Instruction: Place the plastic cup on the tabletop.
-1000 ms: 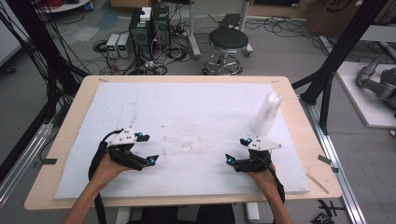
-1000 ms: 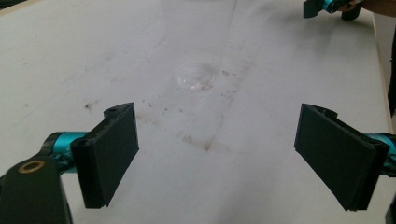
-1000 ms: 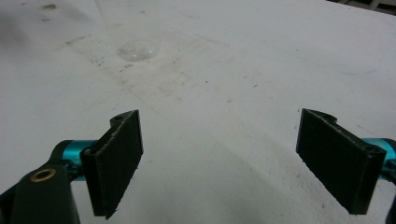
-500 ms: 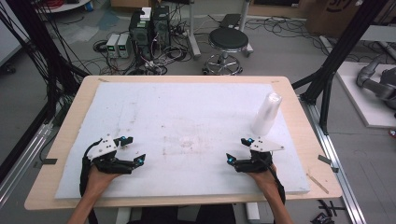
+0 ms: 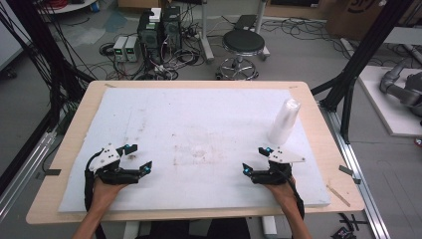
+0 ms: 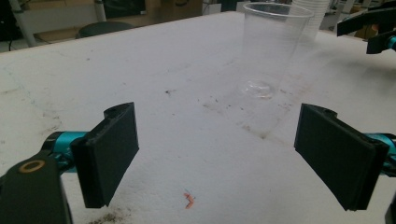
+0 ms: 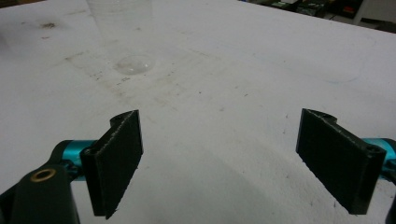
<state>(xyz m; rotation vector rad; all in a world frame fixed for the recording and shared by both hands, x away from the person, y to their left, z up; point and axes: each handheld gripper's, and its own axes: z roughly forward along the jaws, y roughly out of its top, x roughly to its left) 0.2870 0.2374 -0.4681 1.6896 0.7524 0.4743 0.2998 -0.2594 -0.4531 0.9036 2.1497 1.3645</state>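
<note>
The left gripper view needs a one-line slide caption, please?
Open left gripper facing an upright clear plastic cup on the white foam board.

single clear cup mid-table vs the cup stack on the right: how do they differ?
The single clear cup stands alone near the middle of the white foam board; the cup stack stands toward the board's right edge, just beyond the right gripper. The single cup is see-through and faint from above; the stack looks whitish and opaque. The stack stands taller than the single cup. Both are upright, rim up, and untouched.
</note>
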